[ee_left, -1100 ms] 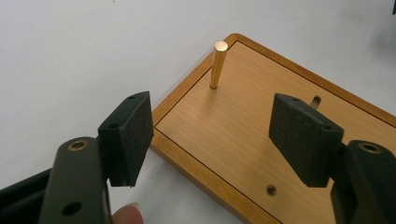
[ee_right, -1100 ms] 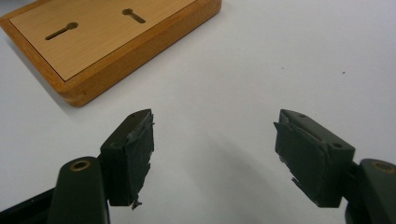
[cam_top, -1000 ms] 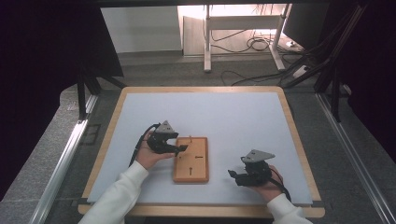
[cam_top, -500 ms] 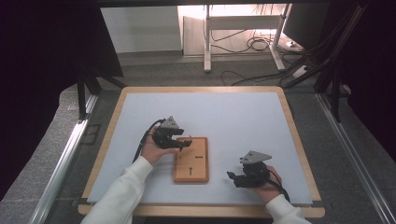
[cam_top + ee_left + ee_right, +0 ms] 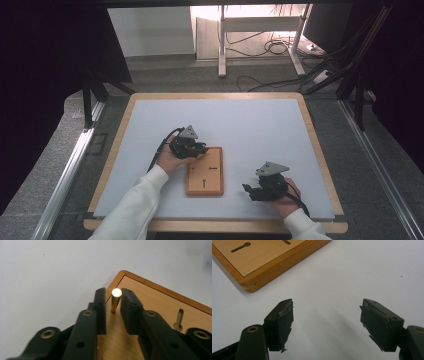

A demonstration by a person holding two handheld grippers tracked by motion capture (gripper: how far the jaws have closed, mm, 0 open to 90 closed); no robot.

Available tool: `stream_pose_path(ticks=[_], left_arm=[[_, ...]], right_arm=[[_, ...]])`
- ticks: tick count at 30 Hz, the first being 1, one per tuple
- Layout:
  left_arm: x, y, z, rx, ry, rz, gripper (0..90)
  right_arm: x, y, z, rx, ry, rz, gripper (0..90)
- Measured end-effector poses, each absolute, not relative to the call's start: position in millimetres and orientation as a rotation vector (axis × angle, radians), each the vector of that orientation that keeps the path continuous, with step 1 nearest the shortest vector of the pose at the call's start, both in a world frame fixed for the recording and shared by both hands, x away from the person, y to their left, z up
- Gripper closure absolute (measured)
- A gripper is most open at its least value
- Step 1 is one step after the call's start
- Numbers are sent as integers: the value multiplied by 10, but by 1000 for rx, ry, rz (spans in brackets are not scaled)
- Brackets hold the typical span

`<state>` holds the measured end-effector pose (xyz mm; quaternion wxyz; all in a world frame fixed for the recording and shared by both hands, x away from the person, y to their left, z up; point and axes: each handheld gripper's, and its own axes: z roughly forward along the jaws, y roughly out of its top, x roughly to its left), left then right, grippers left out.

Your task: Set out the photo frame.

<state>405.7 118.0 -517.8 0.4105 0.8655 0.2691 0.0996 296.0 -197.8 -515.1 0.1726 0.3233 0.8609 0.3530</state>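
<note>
Change logged: our left gripper (image 5: pixel 200 148) has advanced onto the flat rectangular wooden board's (image 5: pixel 205 181) far-left corner, jaws now flanking the upright brass pin (image 5: pixel 115 302).

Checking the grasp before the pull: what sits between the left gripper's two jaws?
In the left gripper view a brass peg stands upright on the wooden board between the left gripper jaws, with slim gaps on both sides.

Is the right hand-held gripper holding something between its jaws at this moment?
No, the right hand-held gripper has its jaws spread wide apart, with bare white table surface between them and the wooden board lying farther off.
</note>
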Motion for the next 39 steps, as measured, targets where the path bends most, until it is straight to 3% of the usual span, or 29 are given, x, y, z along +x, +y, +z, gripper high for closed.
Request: stream_pose_path(ticks=[8, 39], left_arm=[[4061, 1185, -5182, 2187, 671, 241, 842], [4193, 1237, -5166, 2189, 681, 84, 836]], right_arm=[[2940, -1924, -5137, 888, 2444, 1028, 261], [2861, -1753, -5123, 764, 2472, 1061, 254]])
